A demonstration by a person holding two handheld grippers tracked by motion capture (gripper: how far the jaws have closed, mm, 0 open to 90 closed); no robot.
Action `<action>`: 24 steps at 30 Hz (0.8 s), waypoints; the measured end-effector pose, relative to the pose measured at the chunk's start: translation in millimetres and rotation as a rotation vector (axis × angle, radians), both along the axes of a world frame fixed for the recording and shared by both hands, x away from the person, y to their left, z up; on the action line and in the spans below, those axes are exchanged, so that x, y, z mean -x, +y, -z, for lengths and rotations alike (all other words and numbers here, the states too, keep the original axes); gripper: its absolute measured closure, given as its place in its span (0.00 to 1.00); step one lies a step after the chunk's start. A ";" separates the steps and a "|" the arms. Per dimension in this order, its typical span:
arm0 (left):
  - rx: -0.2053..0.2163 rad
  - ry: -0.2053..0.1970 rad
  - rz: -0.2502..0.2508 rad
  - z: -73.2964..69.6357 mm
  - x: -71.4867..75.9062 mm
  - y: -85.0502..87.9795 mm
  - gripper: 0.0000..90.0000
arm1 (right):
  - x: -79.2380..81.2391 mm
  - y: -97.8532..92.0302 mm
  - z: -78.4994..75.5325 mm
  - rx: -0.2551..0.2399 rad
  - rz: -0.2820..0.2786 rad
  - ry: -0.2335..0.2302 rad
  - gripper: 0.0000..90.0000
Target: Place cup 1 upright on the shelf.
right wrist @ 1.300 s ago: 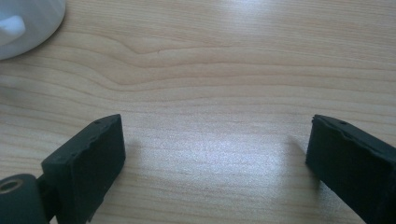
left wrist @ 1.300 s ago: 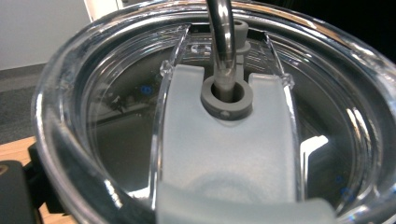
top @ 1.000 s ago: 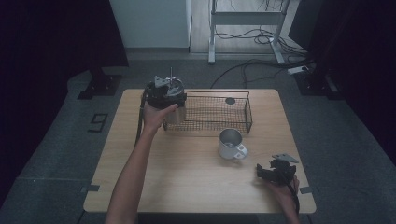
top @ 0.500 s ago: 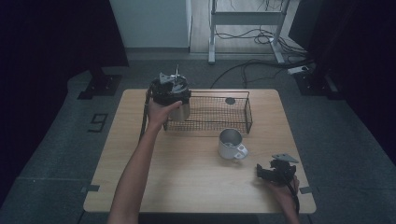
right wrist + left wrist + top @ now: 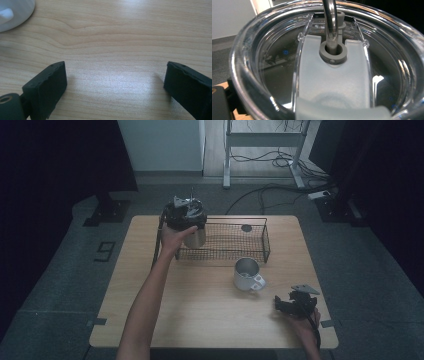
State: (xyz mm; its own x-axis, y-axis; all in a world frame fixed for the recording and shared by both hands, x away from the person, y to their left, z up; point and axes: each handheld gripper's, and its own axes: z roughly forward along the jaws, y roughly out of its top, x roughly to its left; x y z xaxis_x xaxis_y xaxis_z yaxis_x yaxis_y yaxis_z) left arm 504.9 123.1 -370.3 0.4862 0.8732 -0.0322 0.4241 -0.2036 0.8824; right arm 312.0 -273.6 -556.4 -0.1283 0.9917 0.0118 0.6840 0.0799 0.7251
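A steel tumbler with a clear lid and a metal straw is at the left end of a black wire basket. My left gripper is shut on the tumbler's top, with one black jaw beside the rim at the lower left of the left gripper view. I cannot tell whether the tumbler rests on the basket floor. My right gripper lies low on the table near the front right corner. It is open, with bare wood between its jaws.
A white mug stands in front of the basket, left of the right gripper; its edge shows as the mug. A small dark round thing lies in the basket's back part. The wooden table has dark floor around it.
My left gripper has shifted slightly to the right with the tumbler, further over the basket's left end. The right gripper has stayed where it was.
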 end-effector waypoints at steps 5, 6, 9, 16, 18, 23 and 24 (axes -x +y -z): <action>0.000 -0.004 0.006 0.5 -4.1 -3.1 0.04 | 0.1 0.0 0.0 0.000 0.000 0.000 0.05; 0.003 -0.003 0.006 0.9 -4.8 -3.6 0.04 | 0.1 0.0 0.0 0.000 0.000 0.000 0.05; -0.001 0.000 0.008 2.7 -7.6 -5.0 0.04 | 0.1 0.0 0.0 0.000 0.000 0.000 0.05; 0.002 0.010 -0.003 9.3 -18.8 -7.6 0.04 | 0.1 0.0 0.0 0.000 0.000 0.000 0.05; 0.003 0.015 -0.007 11.9 -21.1 -9.3 0.04 | 0.0 0.0 0.0 0.000 0.000 0.000 0.05; 0.012 0.024 0.000 18.1 -26.0 -13.3 0.04 | 0.0 -0.1 0.0 0.000 -0.001 -0.001 0.05; 0.007 0.025 -0.001 19.5 -26.7 -13.9 0.04 | 0.0 -0.1 0.0 0.000 0.000 -0.001 0.05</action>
State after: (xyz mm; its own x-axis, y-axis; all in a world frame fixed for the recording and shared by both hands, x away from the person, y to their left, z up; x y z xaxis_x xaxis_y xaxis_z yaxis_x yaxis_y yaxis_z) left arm 531.5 109.1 -389.8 0.4841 0.8735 -0.0506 0.4465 -0.1969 0.8729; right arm 311.9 -273.6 -556.4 -0.1288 0.9916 0.0116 0.6834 0.0803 0.7256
